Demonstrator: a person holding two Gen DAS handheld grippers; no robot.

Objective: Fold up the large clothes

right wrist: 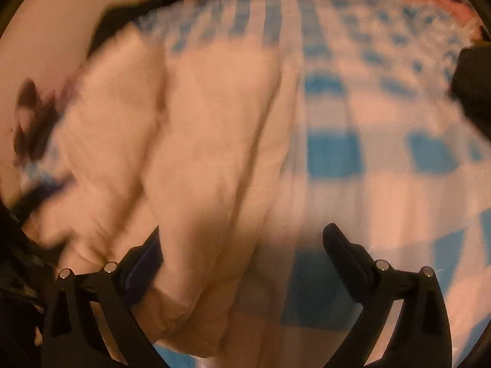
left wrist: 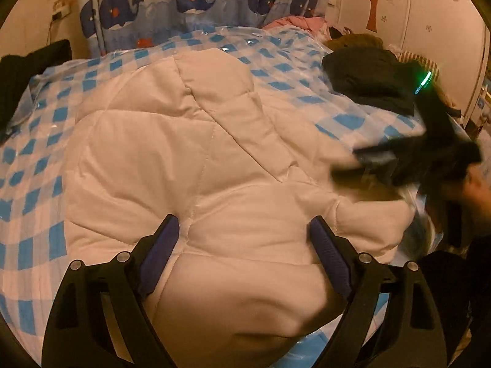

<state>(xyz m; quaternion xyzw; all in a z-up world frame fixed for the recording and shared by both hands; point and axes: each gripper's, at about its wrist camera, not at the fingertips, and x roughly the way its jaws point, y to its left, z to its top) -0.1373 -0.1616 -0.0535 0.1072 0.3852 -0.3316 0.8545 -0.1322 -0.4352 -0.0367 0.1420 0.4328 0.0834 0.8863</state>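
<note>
A white quilted jacket (left wrist: pixel 214 165) lies spread across a blue-checked bed cover (left wrist: pixel 33 159), partly folded, as a person works two handheld grippers over it. The left gripper (left wrist: pixel 244 242) hangs above the padding with its fingers wide and empty; the right gripper (right wrist: pixel 242 257), blurred, also stands wide, gripping nothing. The next move appears to call for pinching an edge and carrying it across.
</note>
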